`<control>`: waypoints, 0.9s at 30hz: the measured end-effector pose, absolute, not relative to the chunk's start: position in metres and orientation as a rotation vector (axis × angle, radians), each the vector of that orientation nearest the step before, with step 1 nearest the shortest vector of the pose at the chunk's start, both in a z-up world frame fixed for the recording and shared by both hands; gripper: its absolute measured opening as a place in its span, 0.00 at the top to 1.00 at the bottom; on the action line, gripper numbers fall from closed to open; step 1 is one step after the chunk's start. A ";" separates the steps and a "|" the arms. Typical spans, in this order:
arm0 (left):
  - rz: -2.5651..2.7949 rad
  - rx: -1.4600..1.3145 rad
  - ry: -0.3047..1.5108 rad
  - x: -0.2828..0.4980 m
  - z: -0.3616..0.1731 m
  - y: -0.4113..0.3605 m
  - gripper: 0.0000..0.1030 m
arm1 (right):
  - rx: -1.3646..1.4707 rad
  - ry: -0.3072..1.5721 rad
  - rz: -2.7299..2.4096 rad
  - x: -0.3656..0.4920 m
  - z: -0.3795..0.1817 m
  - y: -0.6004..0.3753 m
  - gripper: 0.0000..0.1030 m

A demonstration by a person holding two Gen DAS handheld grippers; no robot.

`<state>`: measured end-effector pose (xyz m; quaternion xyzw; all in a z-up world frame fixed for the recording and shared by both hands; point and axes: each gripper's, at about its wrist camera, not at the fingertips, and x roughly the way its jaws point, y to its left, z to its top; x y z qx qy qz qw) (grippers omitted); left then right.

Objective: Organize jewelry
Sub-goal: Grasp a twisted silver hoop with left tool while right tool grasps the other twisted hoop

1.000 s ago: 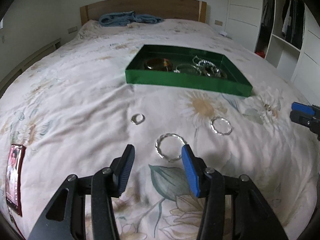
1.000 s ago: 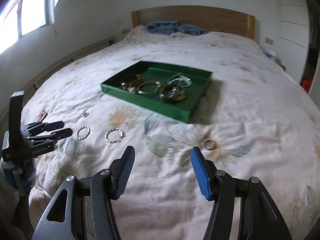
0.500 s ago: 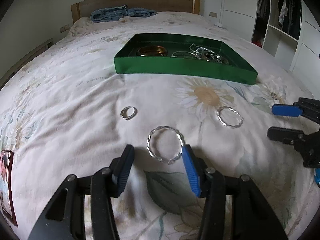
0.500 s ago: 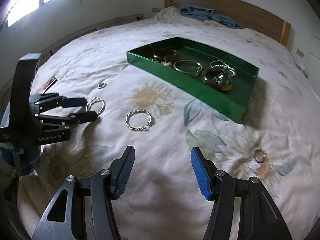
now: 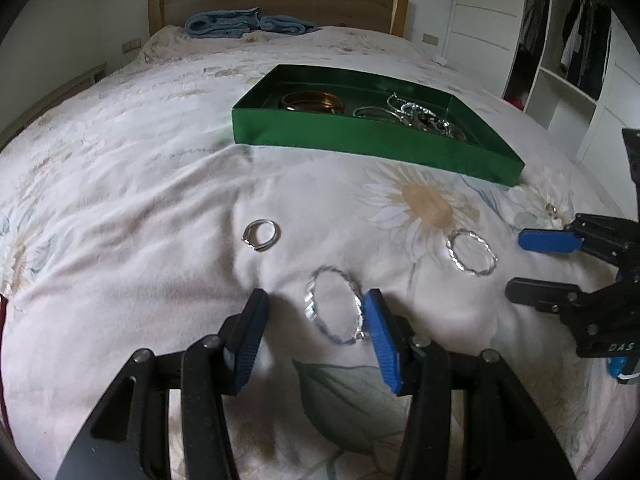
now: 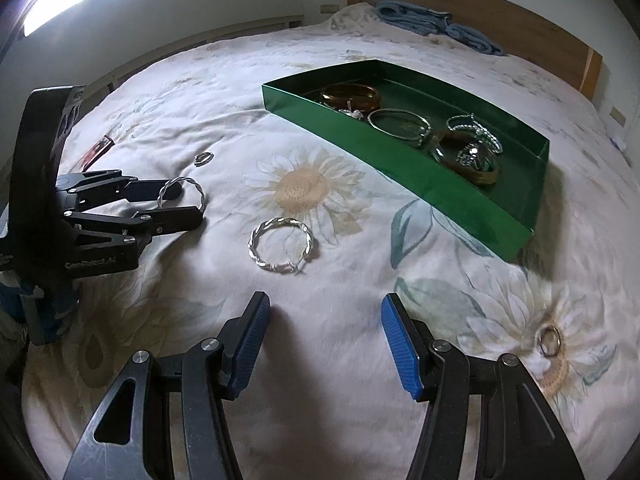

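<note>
on the flowered bedspread point(image 5: 120, 184) we see, from left to right in the left wrist view, a small silver ring point(image 5: 261, 234), a twisted silver bangle point(image 5: 335, 305), a second twisted bangle point(image 5: 472, 252) and, far right, a tiny ring point(image 5: 552, 210) on a printed flower. the left gripper point(image 5: 316, 308) stands wide, its tips down at the quilt; the first twisted bangle lies between them, close against the right blue pad point(image 5: 380, 332) and apart from the left one, though we cannot tell whether that pad touches it. beyond these lies the green tray point(image 5: 360, 140), already holding a gold bangle point(image 5: 312, 101) and several silver pieces point(image 5: 416, 116). at the right edge we see the right gripper point(image 5: 532, 264), jaws apart, just beside the second bangle.

in the right wrist view, we see the left gripper point(image 6: 188, 200) at the left straddling its bangle point(image 6: 181, 192); the second bangle point(image 6: 281, 249) lies ahead of the right gripper point(image 6: 324, 312), whose jaws are wide with nothing in them. the tiny ring point(image 6: 549, 340) rests at lower right, the tray point(image 6: 400, 168) behind.
</note>
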<state>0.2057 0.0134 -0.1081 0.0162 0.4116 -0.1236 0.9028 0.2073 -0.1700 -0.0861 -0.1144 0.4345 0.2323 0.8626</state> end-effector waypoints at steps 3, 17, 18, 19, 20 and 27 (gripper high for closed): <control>-0.261 0.026 0.851 0.209 -0.110 0.014 0.54 | -0.252 0.911 0.500 0.213 -0.088 -0.165 0.44; -0.265 0.012 0.835 0.203 -0.112 0.016 0.54 | -0.299 0.895 0.587 0.231 -0.094 -0.136 0.44; -0.265 0.011 0.835 0.202 -0.112 0.016 0.54 | -0.302 0.894 0.591 0.233 -0.095 -0.134 0.44; -0.265 0.007 0.835 0.200 -0.112 0.017 0.54 | -0.305 0.894 0.593 0.233 -0.096 -0.133 0.44; -0.264 0.007 0.835 0.199 -0.113 0.017 0.54 | -0.311 0.896 0.595 0.234 -0.097 -0.132 0.44; -0.250 0.047 0.833 0.194 -0.112 0.010 0.63 | -0.305 0.901 0.593 0.233 -0.098 -0.131 0.61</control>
